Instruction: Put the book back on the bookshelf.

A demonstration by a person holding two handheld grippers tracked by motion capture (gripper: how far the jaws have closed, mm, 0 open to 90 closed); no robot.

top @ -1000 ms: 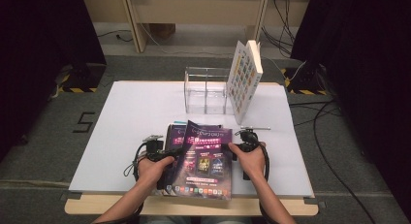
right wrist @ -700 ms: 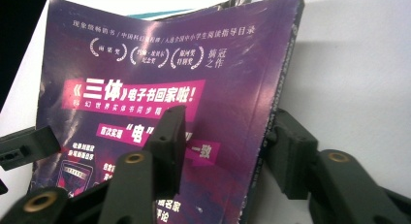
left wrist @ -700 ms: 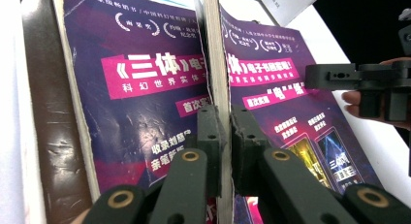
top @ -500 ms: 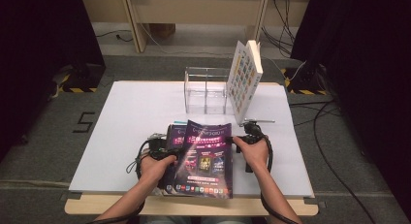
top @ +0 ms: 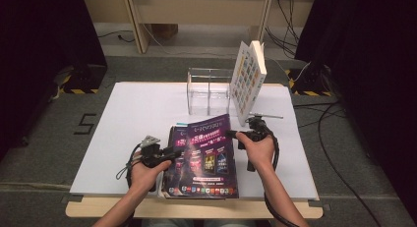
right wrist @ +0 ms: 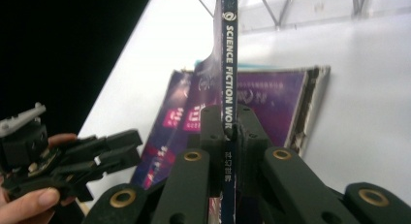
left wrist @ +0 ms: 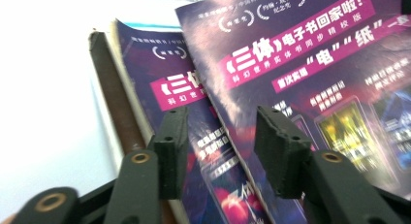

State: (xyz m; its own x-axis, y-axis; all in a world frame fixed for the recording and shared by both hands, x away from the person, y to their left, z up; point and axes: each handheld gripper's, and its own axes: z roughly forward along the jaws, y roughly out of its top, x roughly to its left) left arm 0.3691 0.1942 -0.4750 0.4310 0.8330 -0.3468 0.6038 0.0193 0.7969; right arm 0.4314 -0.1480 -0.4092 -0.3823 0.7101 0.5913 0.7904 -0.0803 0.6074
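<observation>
Gripped in our right gripper (right wrist: 227, 136) is the spine edge of the top magazine (top: 209, 148), the jaws having just been closing onto it; in the right gripper view the pads press on both sides of the dark spine with its white lettering. That magazine tilts up on its right side above the stack of magazines (top: 173, 138) at the near middle of the white table (top: 128, 119). Our left gripper (left wrist: 220, 146) has just been opening and stands partly wide, with nothing pinched; its jaws hover over the left edge of the covers.

We judge the step in hand to be lifting the top copy off the pile, the right hand taking over the hold. Beyond the pile stands a clear acrylic holder (top: 209, 92), with a white book (top: 248, 82) leaning upright just to its right. Next we likely need to raise the magazine clear, turn it upright and carry it toward that holder without dragging the copy beneath.
</observation>
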